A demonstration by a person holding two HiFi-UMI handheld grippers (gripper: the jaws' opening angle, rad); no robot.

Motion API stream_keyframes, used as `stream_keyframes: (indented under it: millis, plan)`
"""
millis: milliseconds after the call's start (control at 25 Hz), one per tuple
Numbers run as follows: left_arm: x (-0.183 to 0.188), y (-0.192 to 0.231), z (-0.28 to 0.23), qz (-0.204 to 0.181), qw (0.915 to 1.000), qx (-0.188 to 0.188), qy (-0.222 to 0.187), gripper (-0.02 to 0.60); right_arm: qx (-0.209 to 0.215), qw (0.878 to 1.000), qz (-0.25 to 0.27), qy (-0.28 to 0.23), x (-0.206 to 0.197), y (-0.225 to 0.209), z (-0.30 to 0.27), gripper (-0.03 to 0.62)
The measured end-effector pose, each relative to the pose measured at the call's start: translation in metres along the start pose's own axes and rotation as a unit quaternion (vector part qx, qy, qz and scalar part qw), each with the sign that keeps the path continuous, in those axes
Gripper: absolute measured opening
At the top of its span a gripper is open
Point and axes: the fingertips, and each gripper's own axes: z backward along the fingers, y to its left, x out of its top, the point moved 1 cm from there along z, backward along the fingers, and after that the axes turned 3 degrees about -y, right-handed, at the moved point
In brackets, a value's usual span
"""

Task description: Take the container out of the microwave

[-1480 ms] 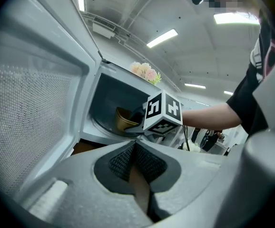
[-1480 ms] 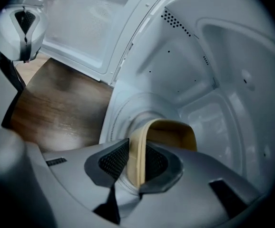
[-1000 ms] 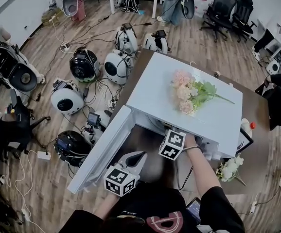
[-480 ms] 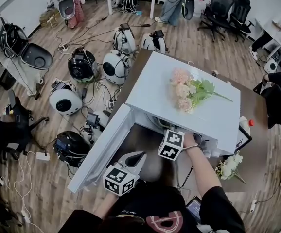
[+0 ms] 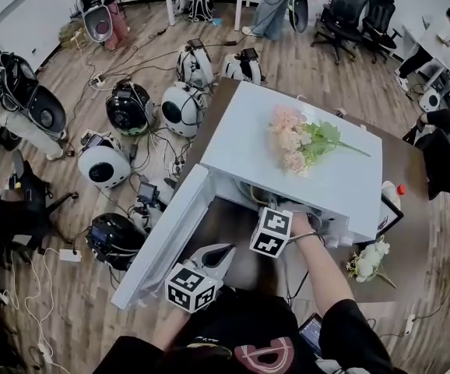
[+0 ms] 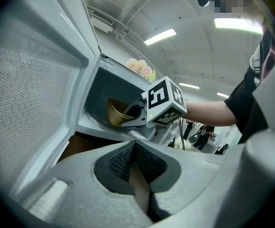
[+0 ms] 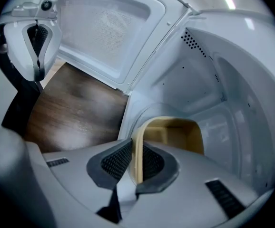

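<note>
One container (image 7: 175,133), tan and thin-walled, stands inside the microwave (image 5: 244,150), directly ahead of your right gripper (image 7: 136,150). That gripper's jaws are closing with the container's near wall between them. Both pads look to be touching it, one on the inner face and one on the outer. Your left gripper (image 6: 135,148) is held outside the cavity beside the open door (image 7: 111,27), jaws together on nothing.

Handling, by judgement: light and probably somewhat flexible, so the wall may bend and the far side may sag when you lift by one edge. Take hold well down the wall, not at the lip. The surface looks smooth, so slipping is possible.

Contents: nothing is visible in the part of the interior that shows. The floor nearest your right jaws is hidden.
</note>
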Motion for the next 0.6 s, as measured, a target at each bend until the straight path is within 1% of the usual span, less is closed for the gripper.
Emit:
stream_keyframes:
  millis: [360, 520, 600]
  plan:
    - [-0.004, -0.002, 0.0, 0.005, 0.9998, -0.017, 0.005, 0.009, -0.002, 1.0, -0.009, 0.0, 0.002, 0.005, 0.007, 0.041]
    - [-0.007, -0.001, 0.002, 0.017, 0.9996, -0.021, 0.008, 0.009, 0.002, 1.0, -0.023, 0.006, 0.002, 0.009, 0.011, 0.041]
    - [-0.008, -0.001, 0.004, 0.014, 0.9996, -0.023, 0.009, 0.009, 0.004, 1.0, -0.029, 0.006, 0.003, 0.012, 0.012, 0.041]
